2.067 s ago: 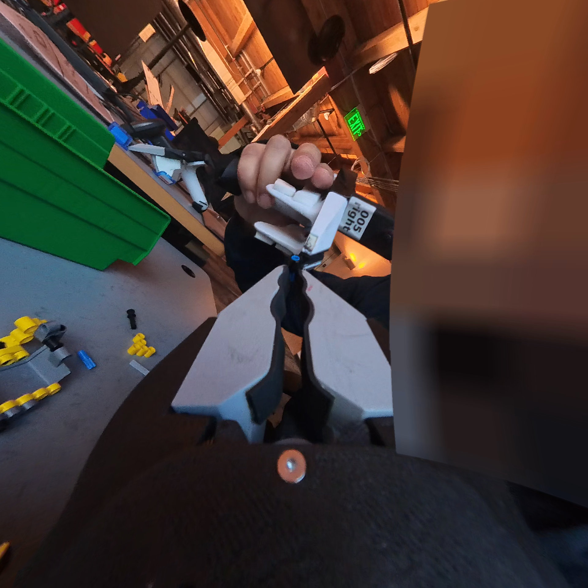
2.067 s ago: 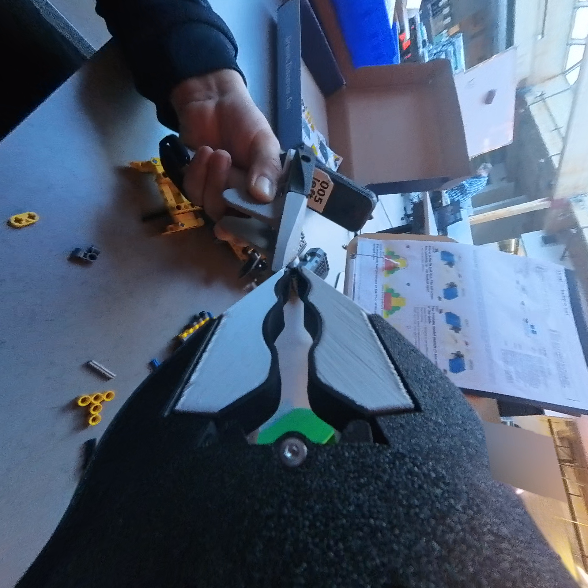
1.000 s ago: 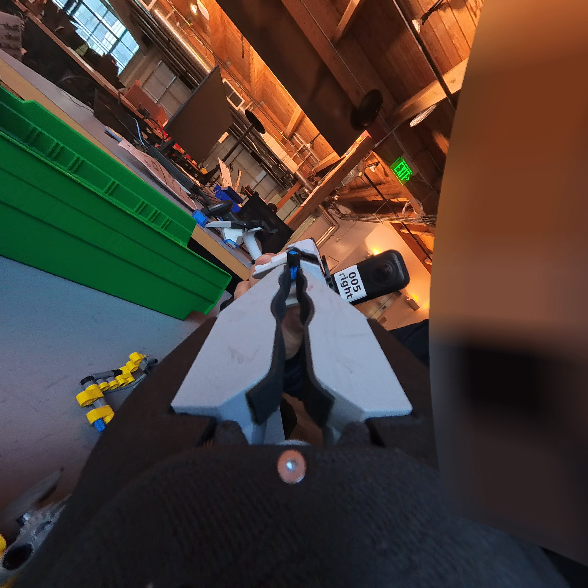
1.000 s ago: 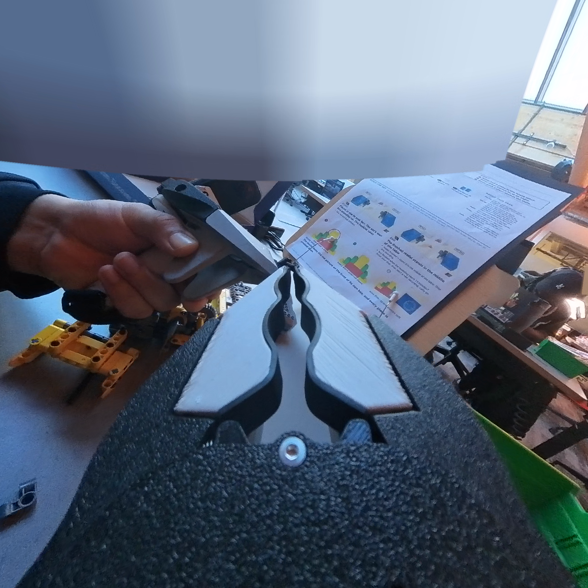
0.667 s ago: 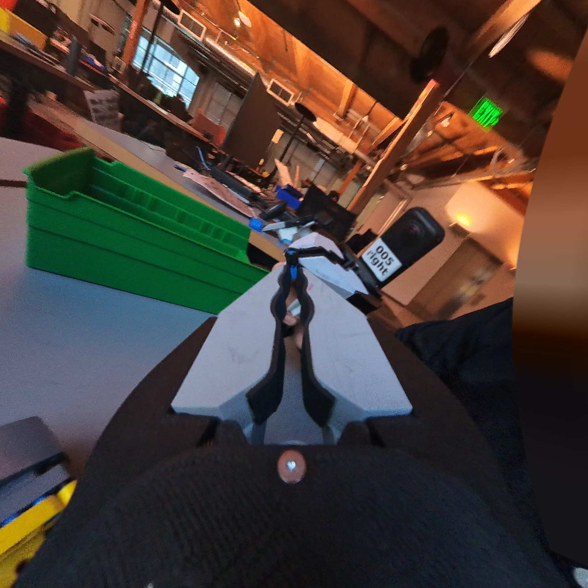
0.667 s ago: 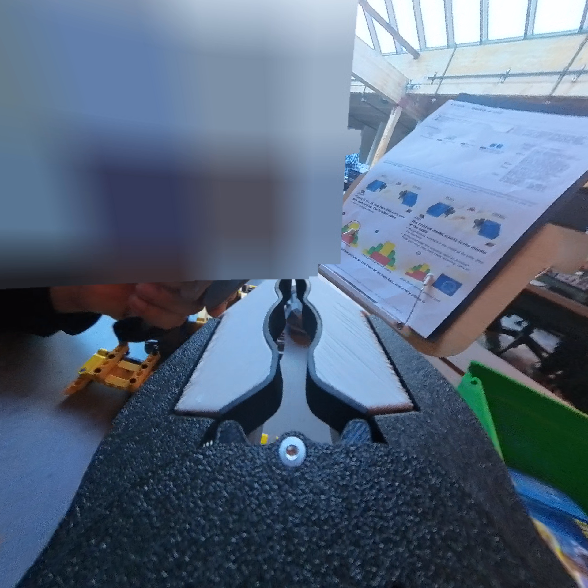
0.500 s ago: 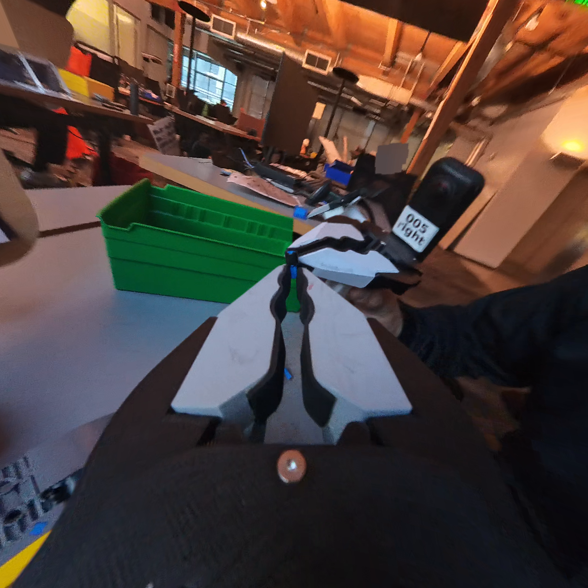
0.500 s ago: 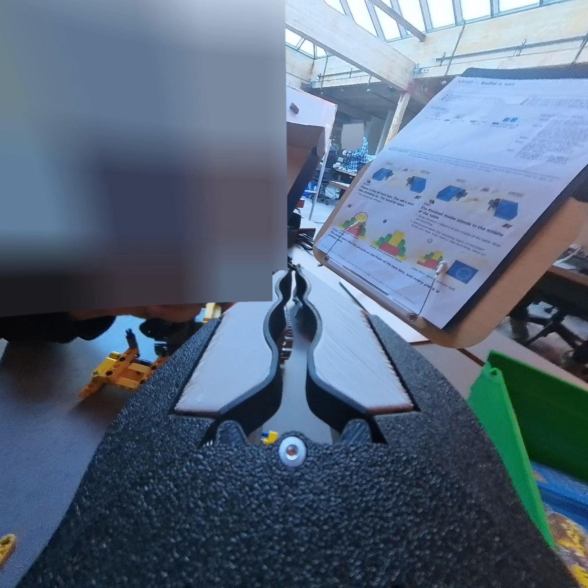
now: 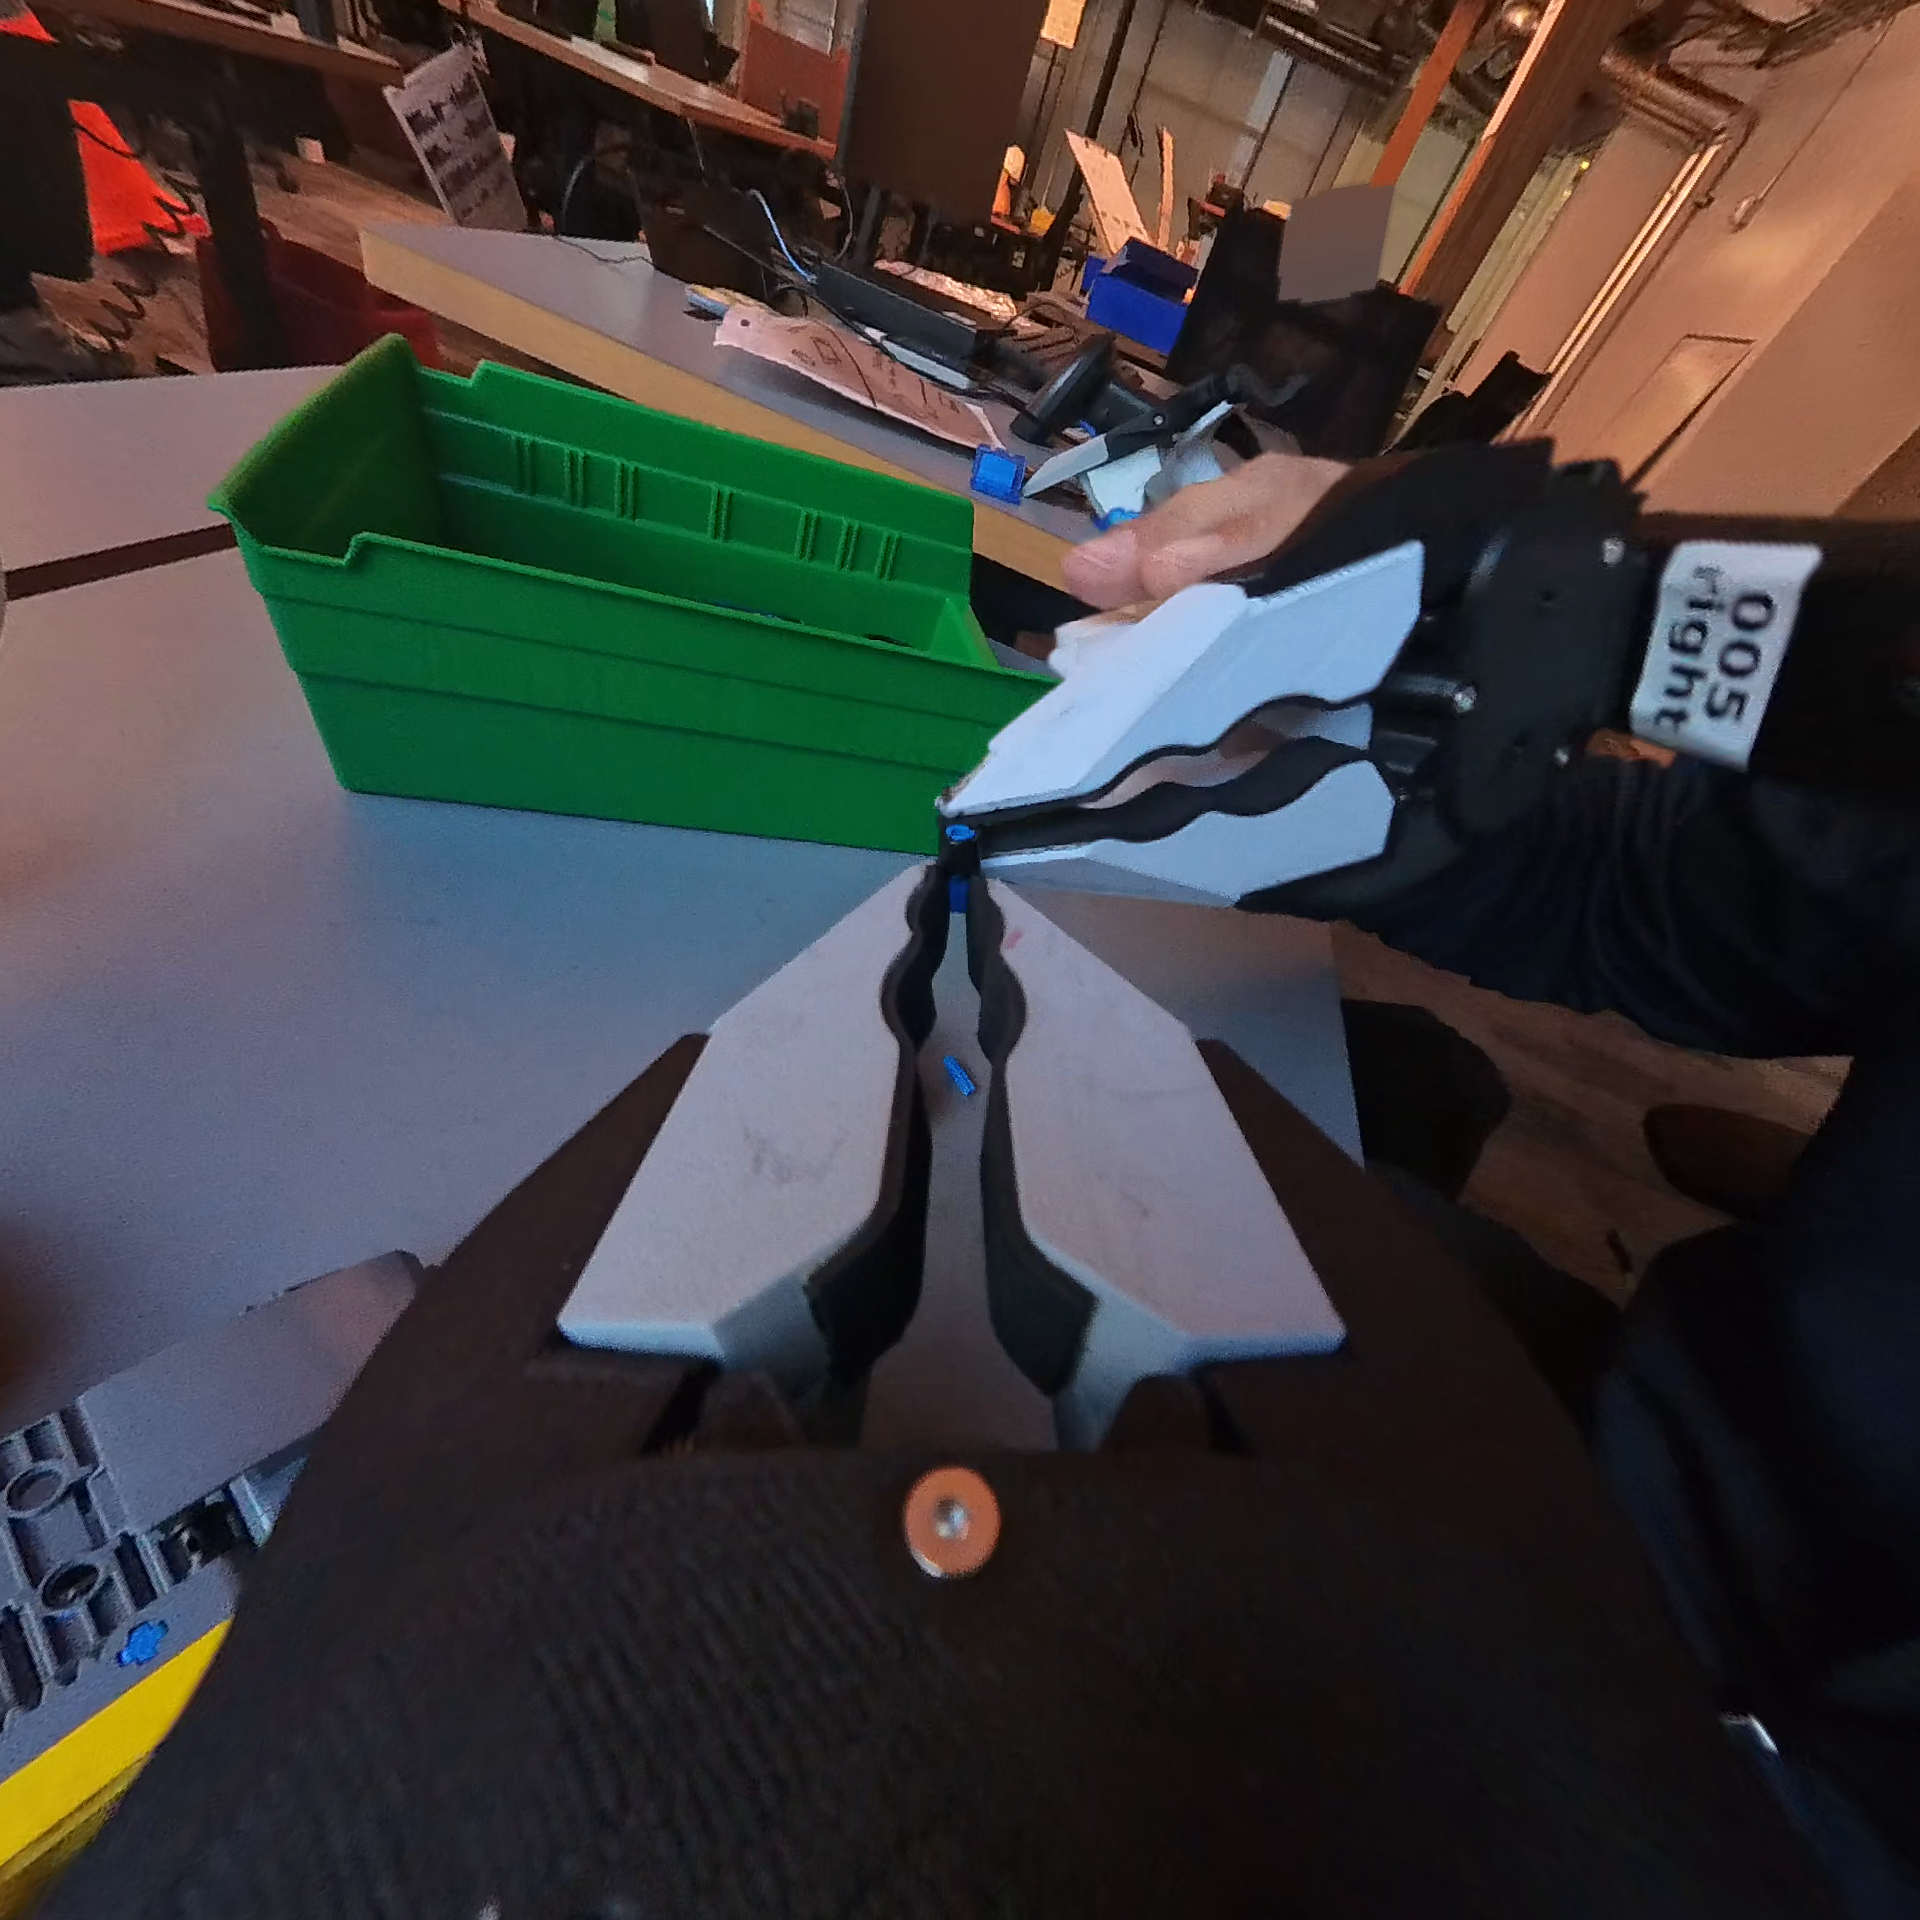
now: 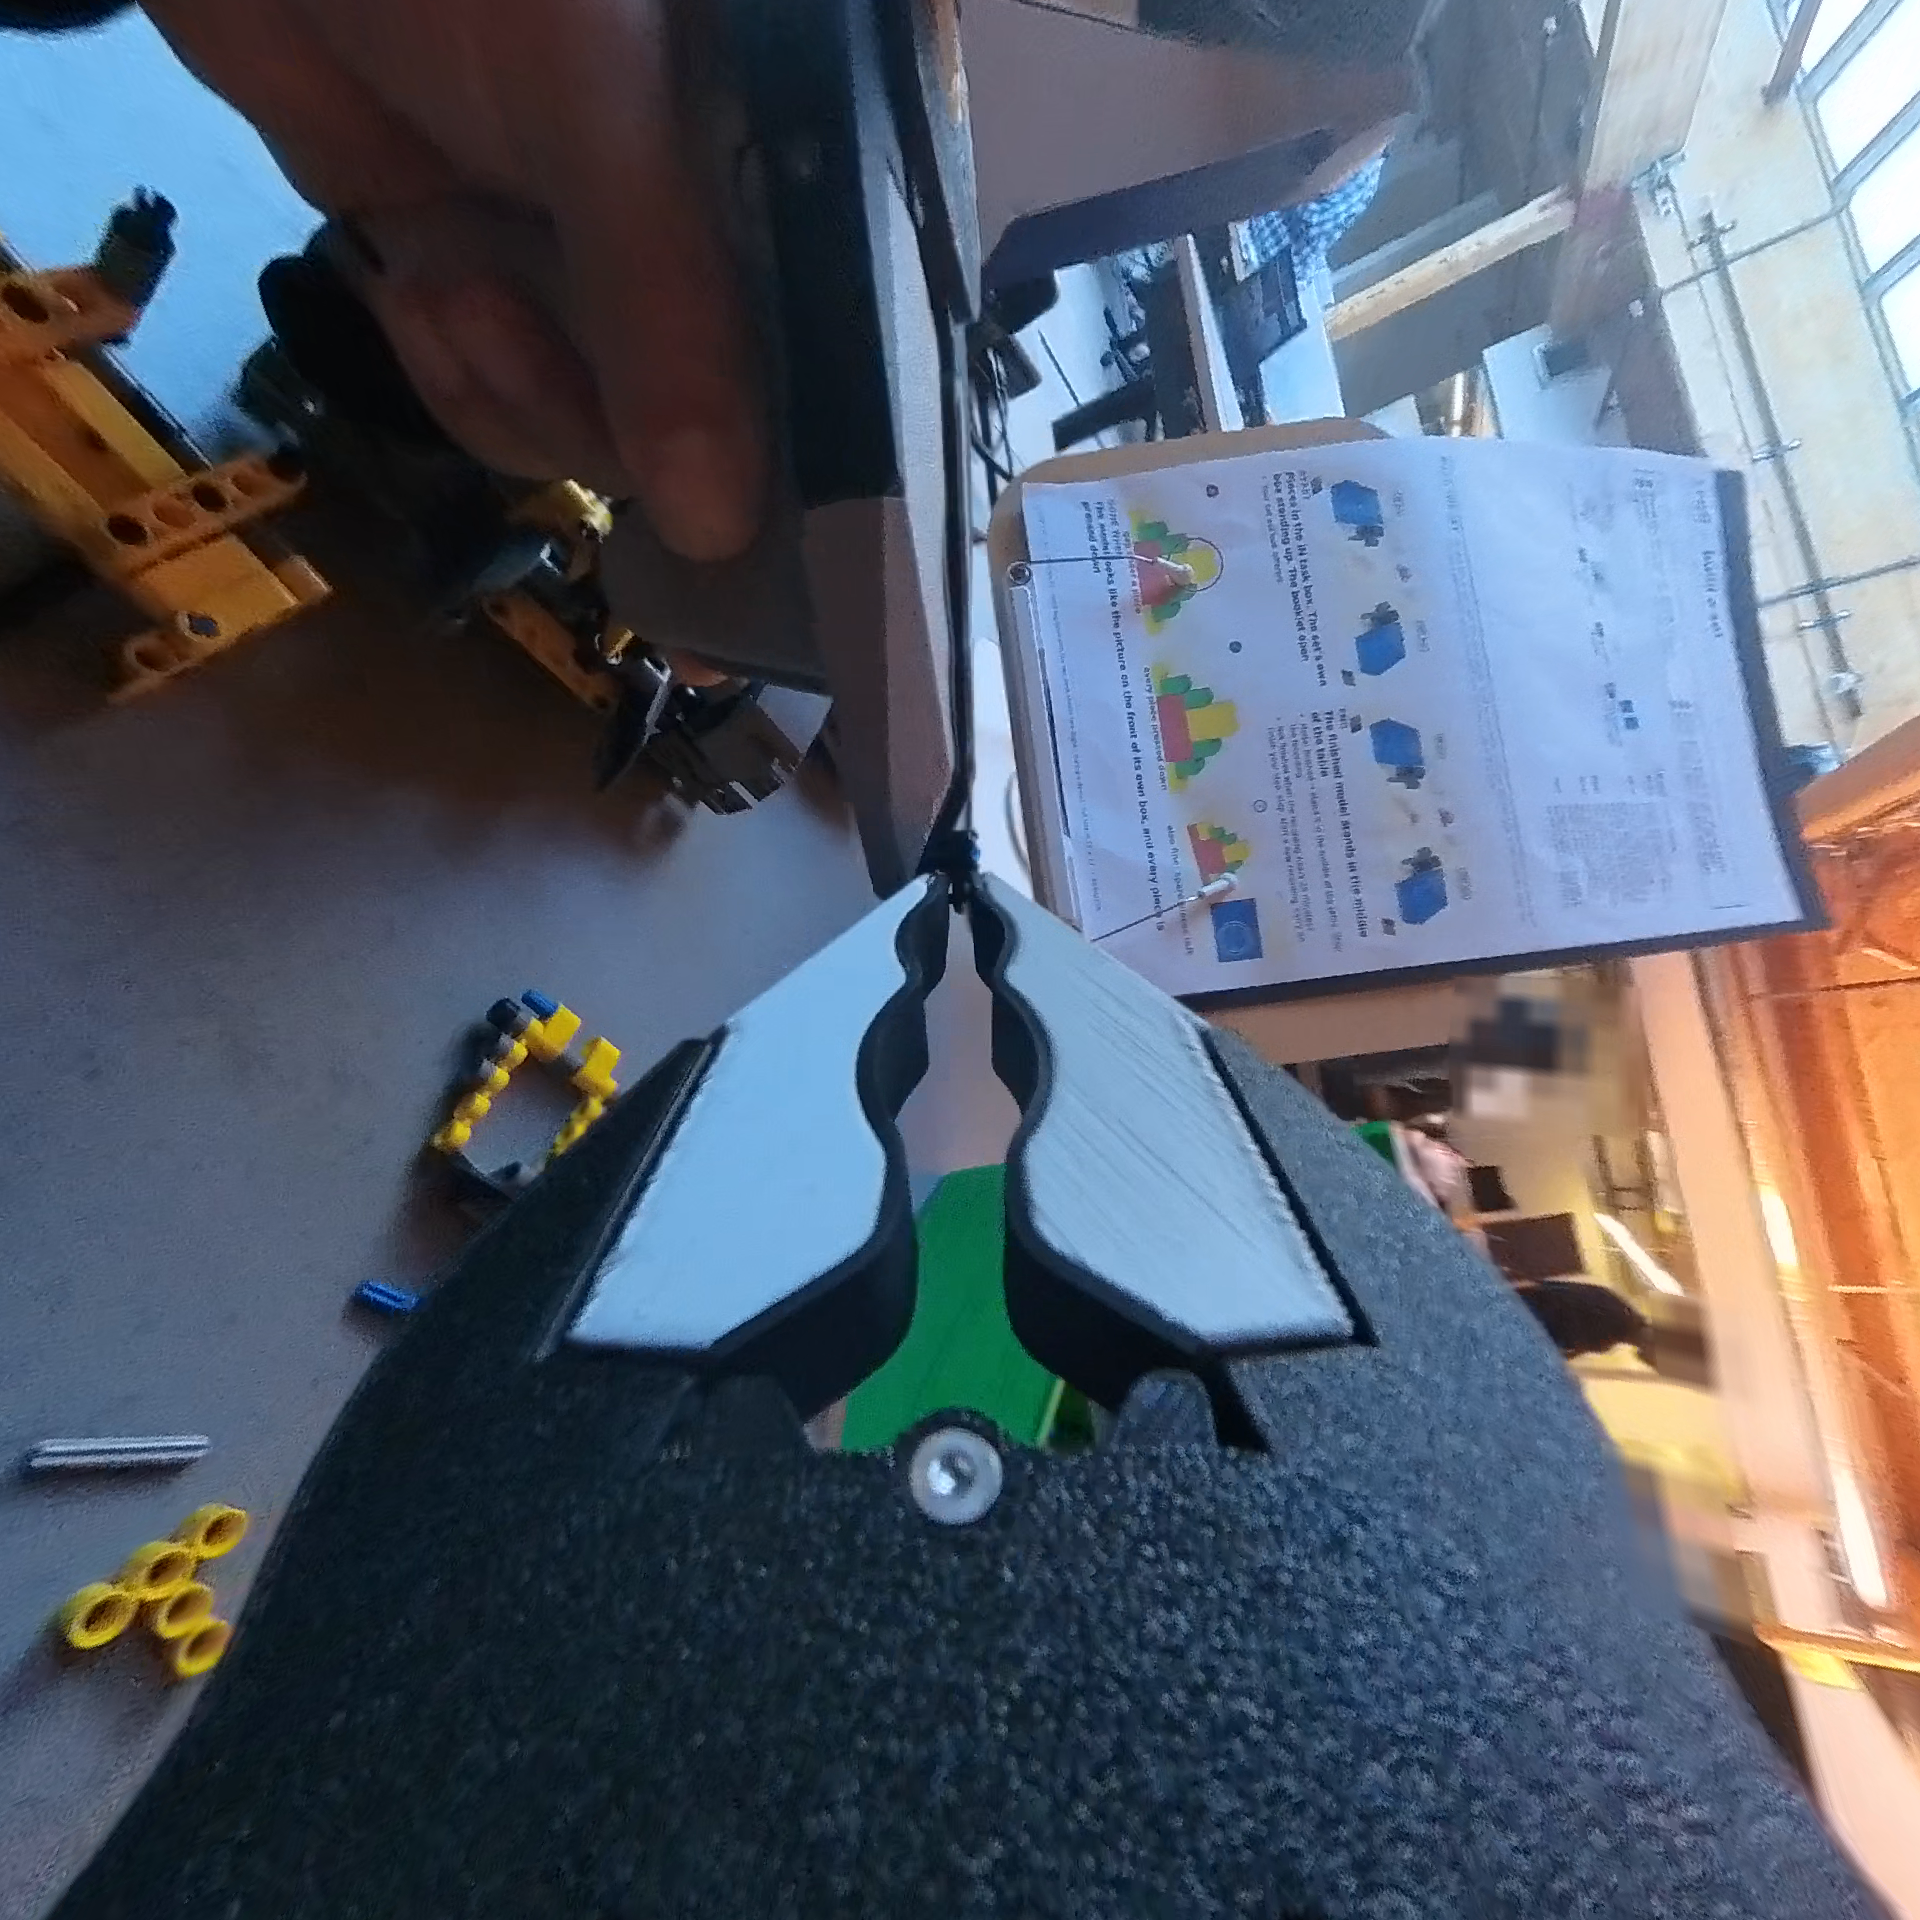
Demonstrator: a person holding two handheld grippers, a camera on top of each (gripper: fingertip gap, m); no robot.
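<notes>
Just above the grey table (image 9: 436,966), my left gripper (image 9: 957,896) pinched a small blue pin (image 9: 958,891) tip to tip with my right gripper (image 9: 961,826), closed on a dark piece, the green bin (image 9: 582,665) beyond at left.

Swung down from the ceiling toward the worktop (image 9: 312,987), left claw (image 9: 956,899) now level, green bin (image 9: 582,623) fully in sight. Right claw (image 9: 961,831) turned sideways, tip against the left's, both pinched on a small blue pin (image 9: 958,891).
</notes>
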